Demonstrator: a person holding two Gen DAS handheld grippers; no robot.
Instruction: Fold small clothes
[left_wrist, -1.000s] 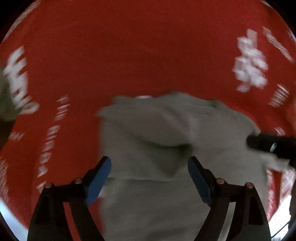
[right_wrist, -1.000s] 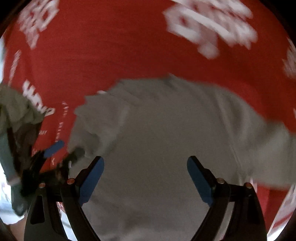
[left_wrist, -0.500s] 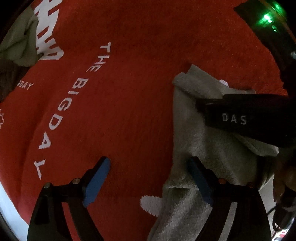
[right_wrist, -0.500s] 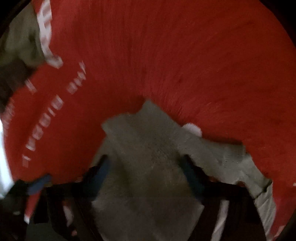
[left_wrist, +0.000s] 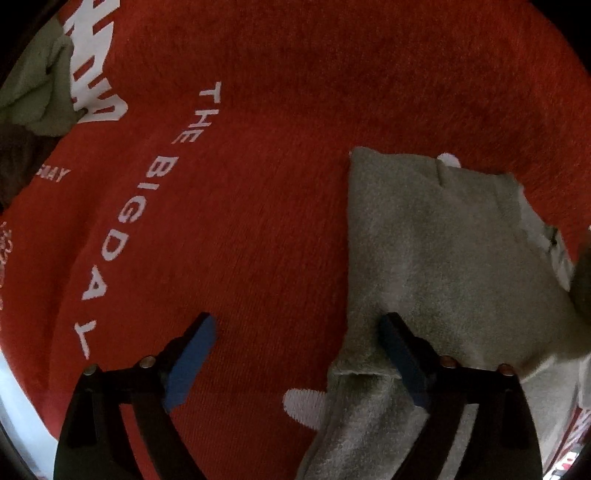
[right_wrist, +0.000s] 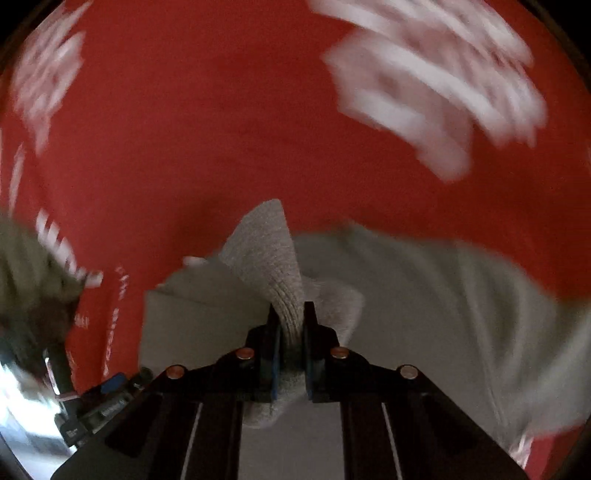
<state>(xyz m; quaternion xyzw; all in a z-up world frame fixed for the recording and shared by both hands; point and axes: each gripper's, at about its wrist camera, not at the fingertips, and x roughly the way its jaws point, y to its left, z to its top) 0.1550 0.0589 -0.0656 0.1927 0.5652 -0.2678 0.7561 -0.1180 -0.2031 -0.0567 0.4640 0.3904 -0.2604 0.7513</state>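
We have just closed our right tool (right_wrist: 291, 332) on a raised edge of the grey garment (left_wrist: 454, 258), which lies on the red cloth (left_wrist: 277, 184). Our left tool (left_wrist: 295, 354) has been opening, empty, one finger at the garment's edge. Next, we judge, carry that edge across to fold.

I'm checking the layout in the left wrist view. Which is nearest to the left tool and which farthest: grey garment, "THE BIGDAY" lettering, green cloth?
1. Grey garment, touching the left tool's right finger.
2. "THE BIGDAY" lettering, left of centre.
3. Green cloth, far upper left corner.
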